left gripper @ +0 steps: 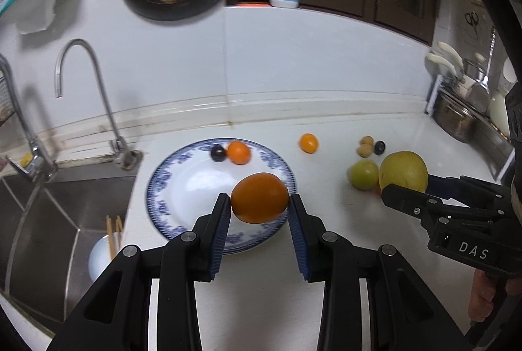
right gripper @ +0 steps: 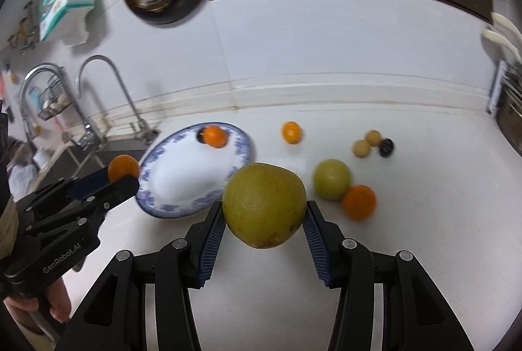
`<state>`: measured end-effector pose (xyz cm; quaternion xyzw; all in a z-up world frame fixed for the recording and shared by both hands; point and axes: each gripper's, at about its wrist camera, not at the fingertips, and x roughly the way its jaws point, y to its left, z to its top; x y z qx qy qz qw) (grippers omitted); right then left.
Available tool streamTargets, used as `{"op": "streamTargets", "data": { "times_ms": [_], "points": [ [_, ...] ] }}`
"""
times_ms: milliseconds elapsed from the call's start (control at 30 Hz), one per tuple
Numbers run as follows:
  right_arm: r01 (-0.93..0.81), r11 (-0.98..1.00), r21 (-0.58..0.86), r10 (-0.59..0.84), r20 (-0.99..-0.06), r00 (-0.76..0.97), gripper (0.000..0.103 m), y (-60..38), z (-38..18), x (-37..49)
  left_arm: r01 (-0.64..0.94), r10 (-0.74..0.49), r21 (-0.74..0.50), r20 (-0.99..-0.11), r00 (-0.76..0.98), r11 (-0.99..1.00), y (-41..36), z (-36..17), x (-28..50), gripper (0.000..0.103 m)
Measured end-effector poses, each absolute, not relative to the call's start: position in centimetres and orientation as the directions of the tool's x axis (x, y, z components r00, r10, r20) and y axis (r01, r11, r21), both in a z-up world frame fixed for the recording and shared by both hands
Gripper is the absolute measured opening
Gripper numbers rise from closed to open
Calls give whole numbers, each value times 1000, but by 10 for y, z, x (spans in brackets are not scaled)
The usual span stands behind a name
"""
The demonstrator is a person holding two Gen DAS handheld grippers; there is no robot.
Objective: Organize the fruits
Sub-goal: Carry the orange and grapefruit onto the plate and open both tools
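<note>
My left gripper (left gripper: 259, 204) is shut on an orange (left gripper: 260, 201), held in the air above the near rim of a blue-patterned white plate (left gripper: 169, 187). The plate holds a small orange (left gripper: 239, 152) and a dark plum (left gripper: 217, 152) at its far edge. My right gripper (right gripper: 265, 214) is shut on a large yellow-green pear (right gripper: 264, 204), lifted over the counter right of the plate (right gripper: 182, 178). In the right wrist view the left gripper (right gripper: 122, 176) shows at the left with its orange (right gripper: 123, 167). In the left wrist view the right gripper (left gripper: 407, 187) appears at the right edge.
On the white counter lie a small orange (right gripper: 291, 132), a green fruit (right gripper: 332, 179), another orange (right gripper: 359, 201), two tan fruits (right gripper: 367, 143) and a dark plum (right gripper: 386, 147). A sink (left gripper: 49, 214) with a tap (left gripper: 98, 96) is left of the plate. A pot rack (left gripper: 463, 116) stands far right.
</note>
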<state>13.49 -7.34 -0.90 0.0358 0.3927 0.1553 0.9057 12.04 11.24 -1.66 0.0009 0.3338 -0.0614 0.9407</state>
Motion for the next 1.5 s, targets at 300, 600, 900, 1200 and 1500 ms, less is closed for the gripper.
{"op": "streamTargets", "data": {
  "times_ms": [300, 600, 900, 1200, 1500],
  "points": [
    [-350, 918, 185, 376, -690, 619, 50, -40, -8, 150, 48, -56, -31, -647, 760, 998, 139, -26, 125, 35],
    [-408, 895, 179, 406, -706, 580, 50, -14, -18, 174, 31, -43, -29, -670, 741, 999, 153, -41, 145, 35],
    [-450, 876, 175, 419, -739, 528, 50, 4, -38, 206, 43, -54, -33, -702, 711, 999, 160, -61, 170, 35],
    [-473, 861, 184, 413, -795, 444, 50, 20, -74, 234, 43, -39, -15, -747, 664, 999, 164, -87, 192, 35],
    [-477, 858, 192, 408, -817, 407, 50, 25, -90, 245, 44, -33, -6, -772, 635, 999, 165, -99, 201, 35]
  ]
}}
